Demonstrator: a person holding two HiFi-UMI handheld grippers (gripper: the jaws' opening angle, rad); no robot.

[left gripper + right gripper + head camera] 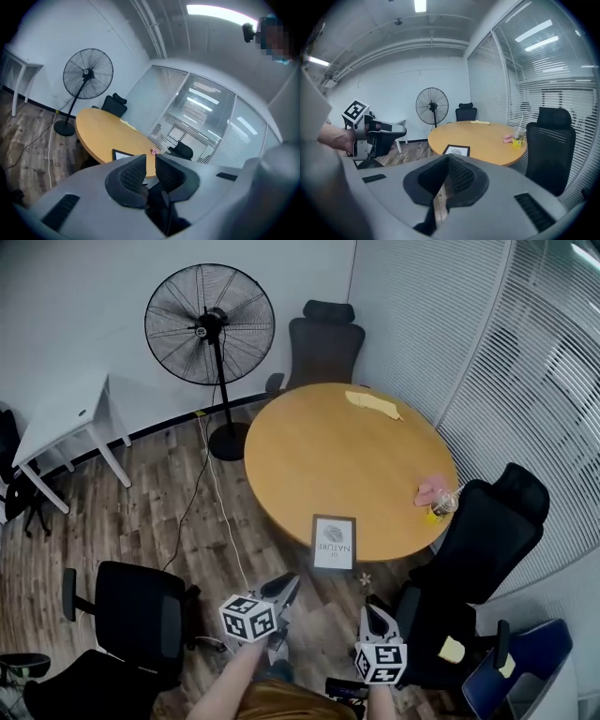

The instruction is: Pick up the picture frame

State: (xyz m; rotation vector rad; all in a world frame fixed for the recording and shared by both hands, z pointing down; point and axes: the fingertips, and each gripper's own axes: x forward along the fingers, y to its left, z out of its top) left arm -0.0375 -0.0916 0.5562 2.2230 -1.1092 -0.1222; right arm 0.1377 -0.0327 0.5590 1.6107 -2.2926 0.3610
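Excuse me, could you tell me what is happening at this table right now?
A person holds a two-jaw tool in each hand, facing a round wooden table. A picture frame lies flat at its near edge. The left tool and the right tool both point toward the frame but hang short of the table, jaws closed on nothing. The frame is not yet touched.

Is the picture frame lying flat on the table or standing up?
Lying flat, face up: the black-bordered rectangular picture frame rests on the round wooden table at its near edge, its whole print visible from above.
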